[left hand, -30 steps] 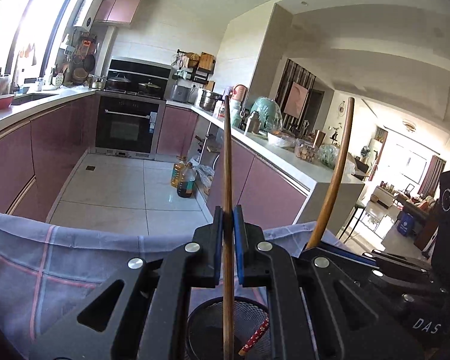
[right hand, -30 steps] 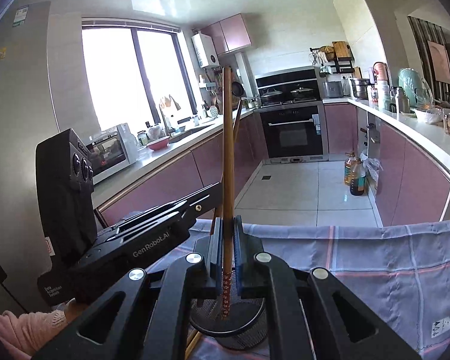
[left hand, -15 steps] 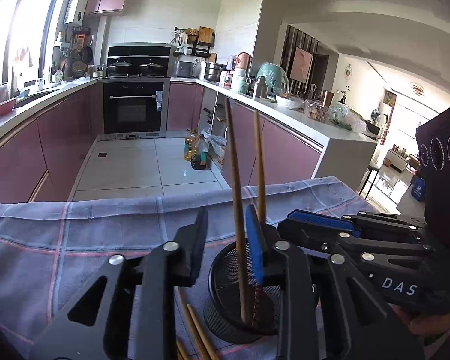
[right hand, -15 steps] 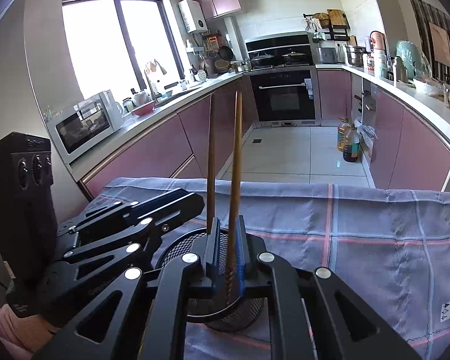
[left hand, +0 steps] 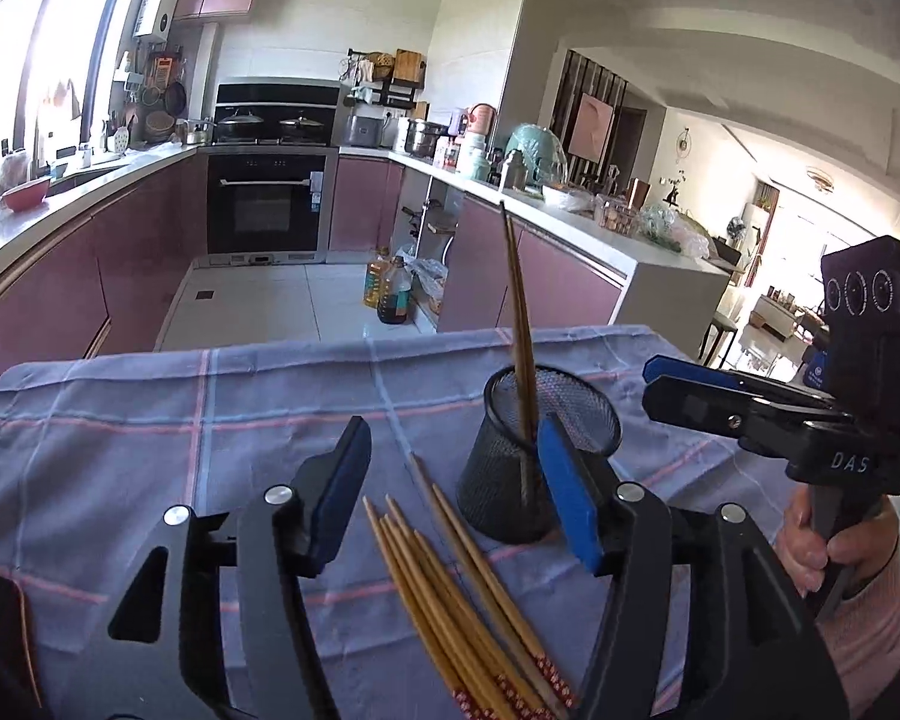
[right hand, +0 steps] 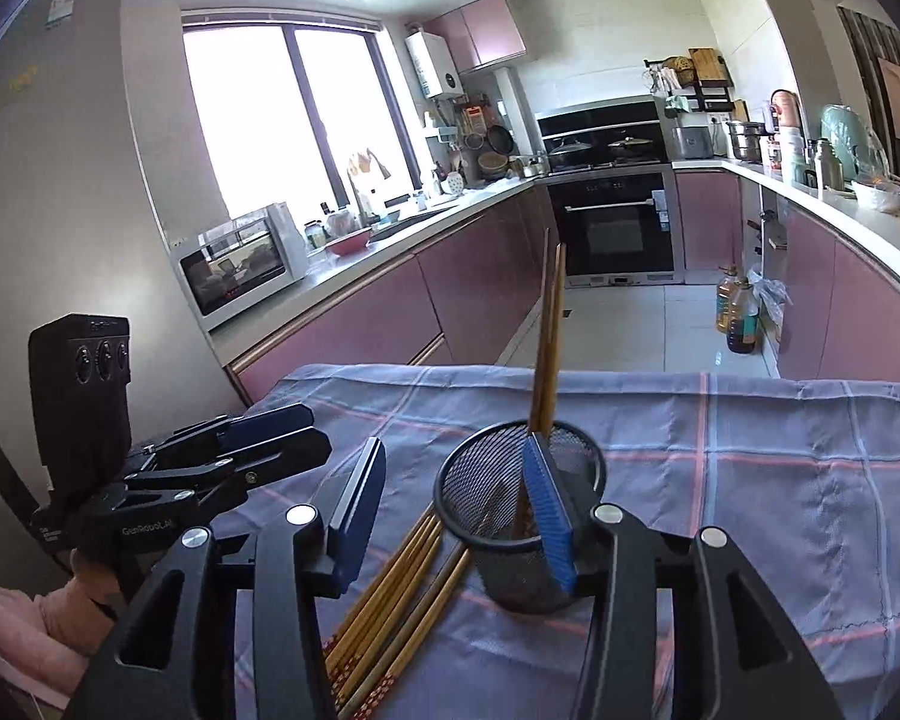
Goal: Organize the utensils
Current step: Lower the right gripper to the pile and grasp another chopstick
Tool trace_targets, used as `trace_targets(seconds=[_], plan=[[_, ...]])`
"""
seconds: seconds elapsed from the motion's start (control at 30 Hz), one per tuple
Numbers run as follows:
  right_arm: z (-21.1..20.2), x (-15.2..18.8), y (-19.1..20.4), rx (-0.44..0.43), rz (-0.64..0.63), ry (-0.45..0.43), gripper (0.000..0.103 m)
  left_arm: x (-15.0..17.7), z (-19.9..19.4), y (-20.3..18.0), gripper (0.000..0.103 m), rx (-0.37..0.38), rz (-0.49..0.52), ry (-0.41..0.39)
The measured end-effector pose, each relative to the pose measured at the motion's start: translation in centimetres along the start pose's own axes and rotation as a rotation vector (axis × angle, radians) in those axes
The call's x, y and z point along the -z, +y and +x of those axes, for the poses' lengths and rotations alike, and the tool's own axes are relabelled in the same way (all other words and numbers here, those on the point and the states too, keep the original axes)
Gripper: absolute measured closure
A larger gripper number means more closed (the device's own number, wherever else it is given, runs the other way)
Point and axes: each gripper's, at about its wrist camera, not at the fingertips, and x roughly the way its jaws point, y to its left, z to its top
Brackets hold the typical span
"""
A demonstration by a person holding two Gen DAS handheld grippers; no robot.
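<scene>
Left gripper [left hand: 453,483]: fingers have just been opening, now stand apart, nothing pressed between them; loose chopsticks [left hand: 456,588] lie on the cloth [left hand: 150,420] in the gap below, tips fanning toward the cup [left hand: 519,456]. Right gripper [right hand: 450,510]: fingers likewise just opened, part way, gripping nothing; its right pad sits in front of the cup's rim. Cup, black mesh, stands upright on the cloth-covered bench, just beyond the loose pile and touching or nearly touching its nearest sticks; cannot tell which. Two chopsticks [left hand: 519,324] stand in the cup, leaning together against its rim, free of both grippers. From the right wrist view, the left gripper is to the left of the cup, apart from it. Cloth right of and behind the cup is bare up to the far bench edge. Beyond the edge: tiled floor, oil bottles [left hand: 390,294] by the cabinets, oven at back.
</scene>
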Motion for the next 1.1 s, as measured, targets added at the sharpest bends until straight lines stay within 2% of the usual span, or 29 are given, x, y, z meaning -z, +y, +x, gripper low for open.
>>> trace_targets(seconds=[0.27, 0.5, 0.67, 0.9, 1.1], plan=[[3.4, 4.4, 1.9, 0.007, -0.002, 0.163, 0.057, 5.8, 1.4, 1.8, 0.045, -0.014, -0.041, 0.172], [5.8, 6.9, 2.5, 0.04, -0.002, 0.249, 0.057, 8.3, 3.2, 1.0, 0.046, -0.016, -0.03, 0.283], [6.4, 7.8, 2.4, 0.063, 0.01, 0.279, 0.057, 9.5, 4.5, 0.7, 0.048, -0.04, -0.009, 0.326], [7.0, 8.1, 2.6, 0.086, -0.001, 0.294, 0.058, 10.1, 5.1, 1.0, 0.053, -0.039, -0.004, 0.343], [7.5, 8.4, 2.8, 0.106, -0.012, 0.306, 0.06, 9.9, 4.7, 1.4, 0.053, -0.005, -0.024, 0.344]])
